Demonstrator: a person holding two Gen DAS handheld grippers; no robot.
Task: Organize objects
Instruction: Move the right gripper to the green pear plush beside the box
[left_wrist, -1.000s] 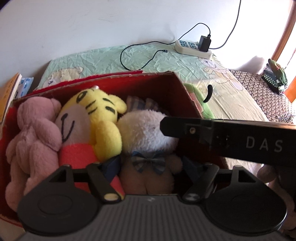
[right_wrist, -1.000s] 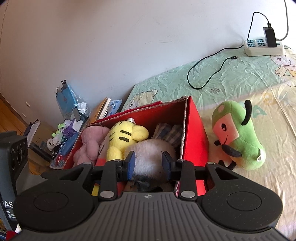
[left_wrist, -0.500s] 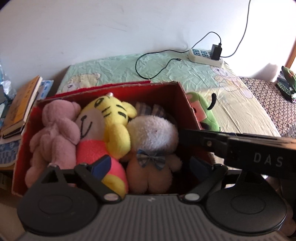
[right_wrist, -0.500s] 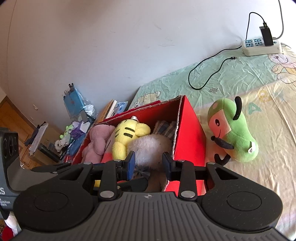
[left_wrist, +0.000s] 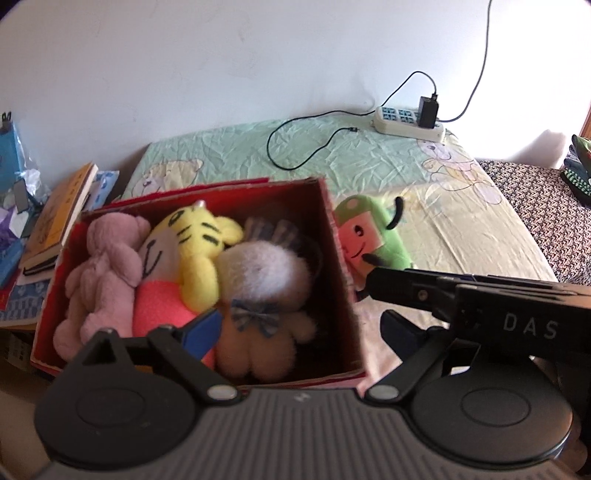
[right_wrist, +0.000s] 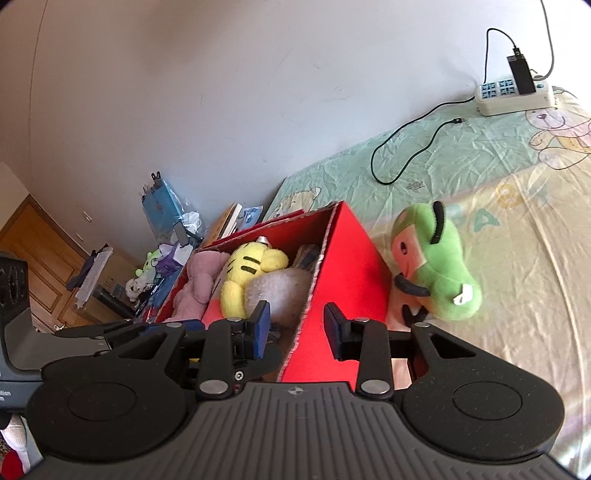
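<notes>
A red cardboard box (left_wrist: 343, 266) (right_wrist: 343, 273) sits on the bed. It holds a pink plush (left_wrist: 107, 273), a yellow tiger plush (left_wrist: 192, 251) (right_wrist: 251, 273) and a white bear with a bow tie (left_wrist: 262, 291). A green plush (left_wrist: 373, 236) (right_wrist: 439, 273) lies on the sheet just right of the box. My left gripper (left_wrist: 299, 332) is open and empty above the box's near side. My right gripper (right_wrist: 297, 328) is open and empty, its jaws on either side of the box's right wall.
A white power strip (left_wrist: 408, 123) with a black charger and cable lies at the far end of the bed by the wall. Books (left_wrist: 59, 221) and clutter sit left of the box. A patterned cushion (left_wrist: 546, 206) is at the right.
Both grippers have pulled back and up from the box. The left one has opened wider, and the right one has shifted right and now straddles the box's right wall. The green plush shows more.
</notes>
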